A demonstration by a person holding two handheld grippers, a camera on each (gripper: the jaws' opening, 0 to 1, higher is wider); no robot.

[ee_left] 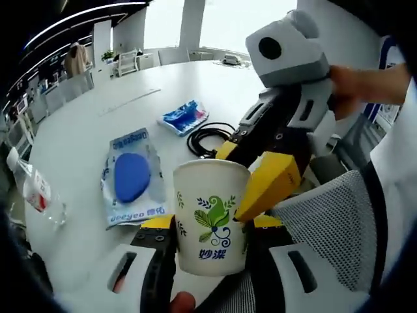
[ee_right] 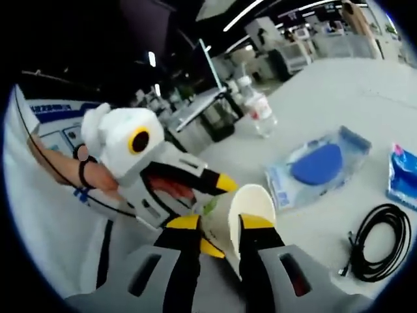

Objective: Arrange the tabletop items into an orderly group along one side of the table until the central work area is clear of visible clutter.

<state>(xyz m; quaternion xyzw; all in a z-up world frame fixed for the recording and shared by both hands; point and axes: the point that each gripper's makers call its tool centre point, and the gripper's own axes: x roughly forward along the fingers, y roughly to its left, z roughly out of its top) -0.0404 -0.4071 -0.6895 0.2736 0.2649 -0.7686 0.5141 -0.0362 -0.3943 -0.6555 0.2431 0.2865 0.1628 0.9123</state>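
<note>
White tabletop [ee_left: 98,124] spreads behind the paper cup [ee_left: 210,215], clamped between both the left gripper [ee_left: 205,241] and right gripper [ee_right: 218,228] near the table's edge. Farther off lie a blue pouch [ee_left: 132,176], black cable [ee_left: 207,138] and water bottle [ee_left: 36,189].

The white paper cup with a green leaf print [ee_left: 212,222] is hiding the tips of the left gripper [ee_left: 207,229] in the left gripper view. A clear plastic bottle with a red-and-white label [ee_left: 34,189] is running off the edge there, and a distant person [ee_left: 76,59] is showing too small to make out.
</note>
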